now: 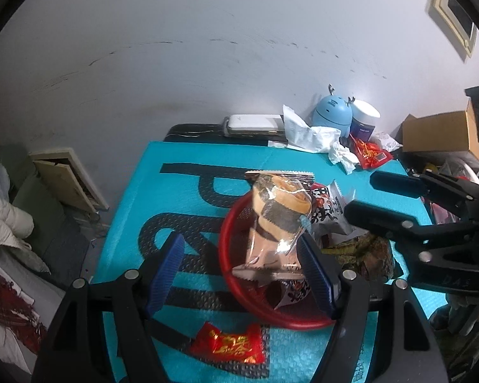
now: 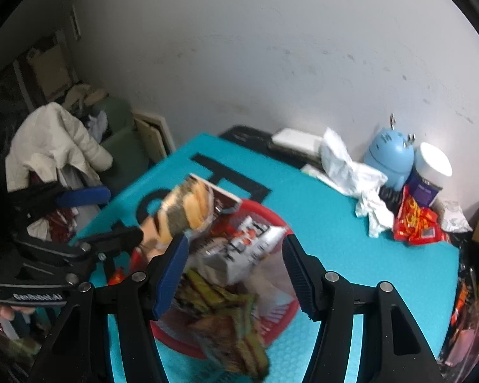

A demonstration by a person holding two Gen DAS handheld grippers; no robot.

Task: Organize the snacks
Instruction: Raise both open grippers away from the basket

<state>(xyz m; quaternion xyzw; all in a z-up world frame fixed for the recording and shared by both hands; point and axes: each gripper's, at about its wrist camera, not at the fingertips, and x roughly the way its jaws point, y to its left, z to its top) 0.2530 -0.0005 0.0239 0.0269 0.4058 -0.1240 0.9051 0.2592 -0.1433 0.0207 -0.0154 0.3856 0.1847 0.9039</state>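
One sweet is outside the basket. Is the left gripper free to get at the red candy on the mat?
Probably yes. The left gripper is open and empty, and the red candy lies uncovered on the mat just below its fingers, beside the red basket.

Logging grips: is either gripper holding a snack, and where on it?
Nothing is held. The left gripper is open beside the clear-wrapped pack in the red basket; the right gripper is open and empty.

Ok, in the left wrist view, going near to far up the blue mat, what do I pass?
Red candy packet → red basket holding the clear-wrapped pastry snack → crumpled white paper → light blue round gadget by the wall.
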